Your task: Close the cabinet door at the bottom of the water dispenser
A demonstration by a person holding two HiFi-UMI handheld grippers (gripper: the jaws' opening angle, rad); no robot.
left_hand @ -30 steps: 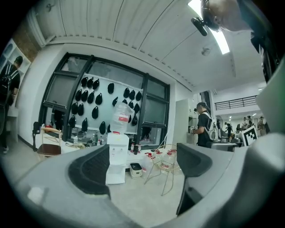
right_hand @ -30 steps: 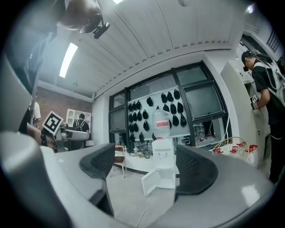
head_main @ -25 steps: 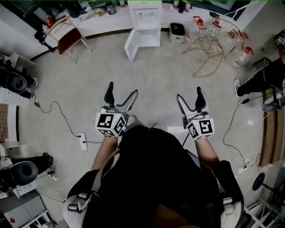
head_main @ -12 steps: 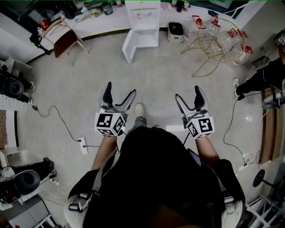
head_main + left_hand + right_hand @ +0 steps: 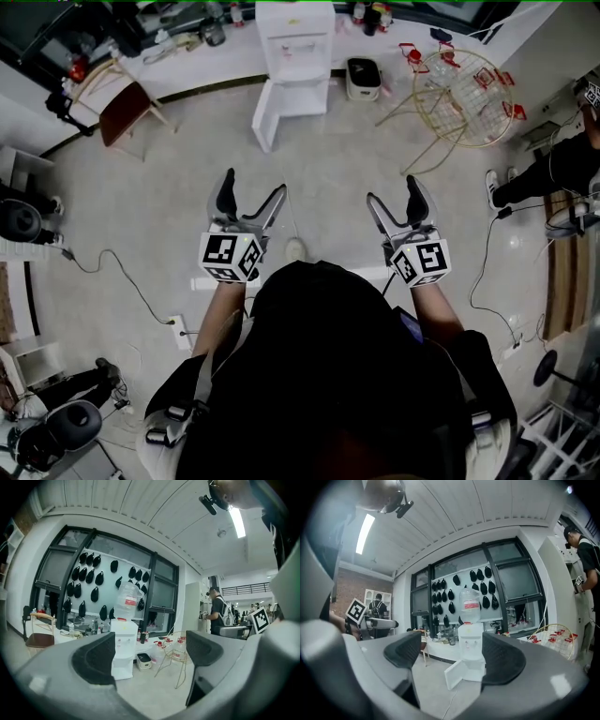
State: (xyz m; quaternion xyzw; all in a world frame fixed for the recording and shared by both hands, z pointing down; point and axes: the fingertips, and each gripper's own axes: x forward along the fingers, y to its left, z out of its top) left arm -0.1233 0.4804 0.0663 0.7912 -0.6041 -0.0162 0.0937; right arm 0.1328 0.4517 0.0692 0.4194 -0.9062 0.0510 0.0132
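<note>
Grippers sat nearest to me. The left gripper (image 5: 251, 192) and the right gripper (image 5: 394, 192) were held out level ahead of the operator's dark torso, side by side and well apart. Both had their jaws spread wide and gripped nothing; through each gap I saw only floor (image 5: 178, 197) and the far wall. The tip of a shoe (image 5: 294, 249) showed on the pale floor between the two tools.

Past them came a bare stretch of floor. Beyond it the cabinet door (image 5: 264, 114) stood swung open toward me at the foot of the water dispenser (image 5: 305, 47). It seemed hinged on the unit's left edge, as far as I could judge from above. The door was well ahead of both grippers and touched neither, and it lay closer to the left gripper's line than to the right's. In the right gripper view it fell low in the gap between the pads. In the left gripper view the dispenser stood just beside the left pad, which hid most of the door.

Farthest off, the dispenser stood against a curved white counter (image 5: 206, 66) with an upturned bottle (image 5: 469, 605) on top. A small white appliance (image 5: 364, 77) sat on the floor just to its right. A gold wire stand (image 5: 464, 84) stood beyond that, and a wooden chair (image 5: 122, 94) stood off to the left.
</note>
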